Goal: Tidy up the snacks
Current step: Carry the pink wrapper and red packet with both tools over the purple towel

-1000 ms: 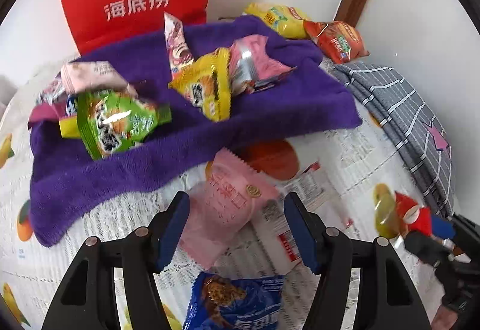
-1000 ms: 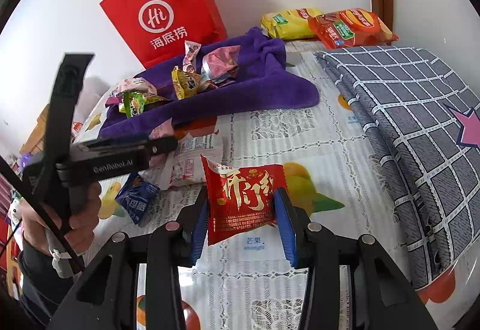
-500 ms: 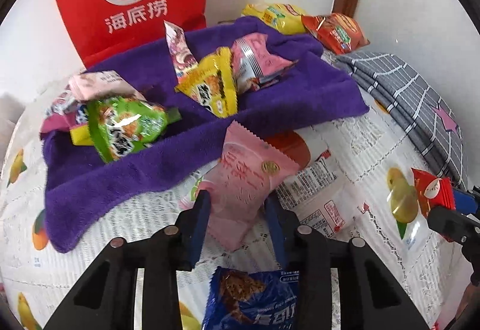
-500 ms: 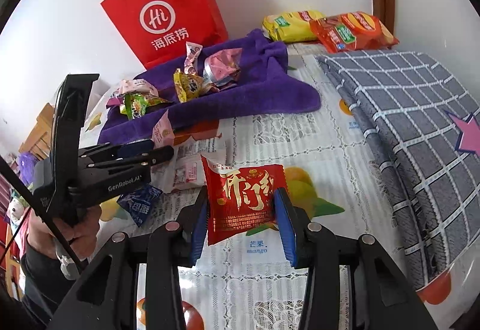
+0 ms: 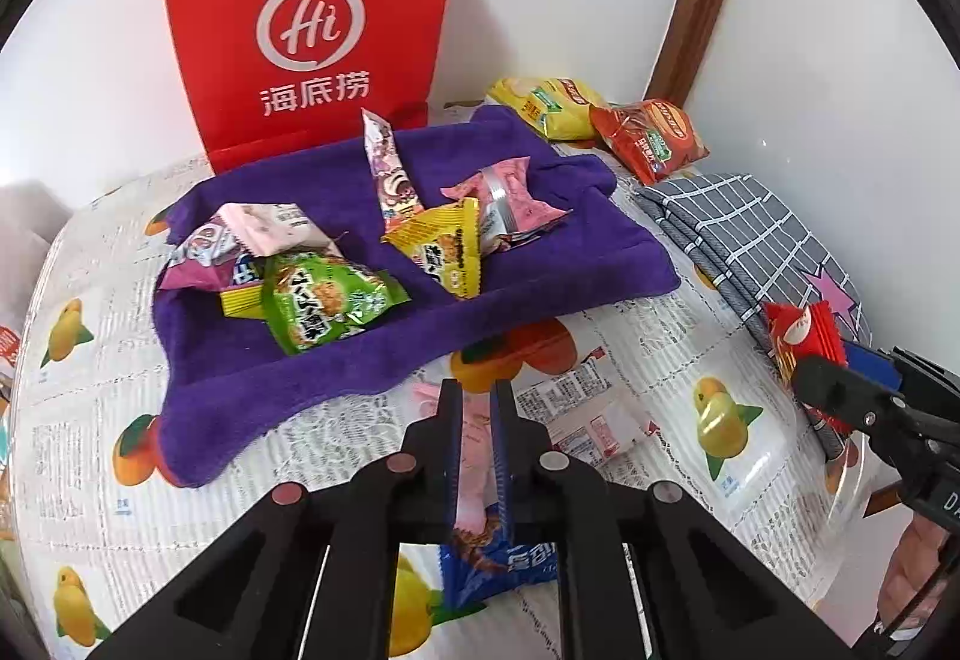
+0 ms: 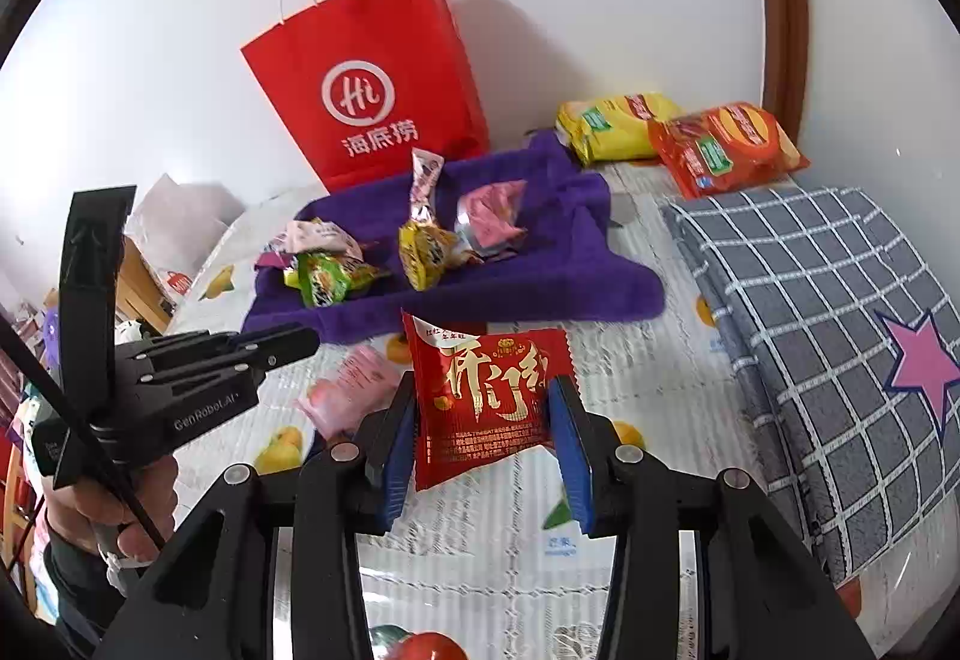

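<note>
My left gripper is shut on a pink snack packet, which shows edge-on between the jaws, in front of the purple towel. From the right wrist view the pink packet hangs by the left gripper. My right gripper is shut on a red snack packet and holds it above the tablecloth. Several small snack packets lie on the towel.
A red paper bag stands at the wall behind the towel. Yellow and orange chip bags lie at the back right. A grey checked cloth covers the right side. A blue packet and a white packet lie on the tablecloth.
My left gripper has closed on the pink packet and lifted it, so it now stands edge-on between the jaws. The right gripper has risen slightly with the red packet.
</note>
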A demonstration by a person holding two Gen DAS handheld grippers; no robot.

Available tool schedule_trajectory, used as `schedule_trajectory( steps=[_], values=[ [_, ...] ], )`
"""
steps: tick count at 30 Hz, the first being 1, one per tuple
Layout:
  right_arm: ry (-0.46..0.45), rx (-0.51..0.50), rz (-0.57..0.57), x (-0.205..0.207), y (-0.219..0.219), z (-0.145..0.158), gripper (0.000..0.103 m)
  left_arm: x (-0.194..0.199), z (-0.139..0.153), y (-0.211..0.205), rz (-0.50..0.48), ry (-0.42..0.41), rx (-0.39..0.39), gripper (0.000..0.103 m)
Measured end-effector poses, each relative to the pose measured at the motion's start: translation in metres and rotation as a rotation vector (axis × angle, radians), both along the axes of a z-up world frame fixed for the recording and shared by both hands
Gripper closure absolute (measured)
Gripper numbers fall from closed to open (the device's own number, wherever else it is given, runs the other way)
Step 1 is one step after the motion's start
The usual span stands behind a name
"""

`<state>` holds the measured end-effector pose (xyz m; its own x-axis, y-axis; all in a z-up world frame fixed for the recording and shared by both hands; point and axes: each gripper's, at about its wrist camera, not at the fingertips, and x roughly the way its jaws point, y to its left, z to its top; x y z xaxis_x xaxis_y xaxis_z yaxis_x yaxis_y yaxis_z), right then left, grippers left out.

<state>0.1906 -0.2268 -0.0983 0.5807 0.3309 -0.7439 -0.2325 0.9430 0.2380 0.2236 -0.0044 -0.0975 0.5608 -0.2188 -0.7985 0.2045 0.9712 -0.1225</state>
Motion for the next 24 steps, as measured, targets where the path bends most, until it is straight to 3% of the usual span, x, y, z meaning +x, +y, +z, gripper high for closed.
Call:
schedule_trajectory(
  steps=[7,11,19,24],
  values=[
    [0.004,-0.015,0.009,-0.002,0.005,0.000,0.061,0.002,-0.002,0.021,0.045,0.036,-0.055,0.091],
    [0.018,-0.018,0.012,-0.002,0.005,-0.006,0.061,0.004,-0.015,0.014,0.021,0.058,-0.042,0.060],
    [0.052,-0.016,0.001,0.002,-0.003,-0.025,0.061,0.016,-0.053,-0.003,-0.006,0.139,-0.001,0.058],
    [0.063,-0.021,-0.006,0.007,-0.008,-0.031,0.061,0.016,-0.063,-0.016,-0.028,0.103,0.088,0.058]
  ],
)
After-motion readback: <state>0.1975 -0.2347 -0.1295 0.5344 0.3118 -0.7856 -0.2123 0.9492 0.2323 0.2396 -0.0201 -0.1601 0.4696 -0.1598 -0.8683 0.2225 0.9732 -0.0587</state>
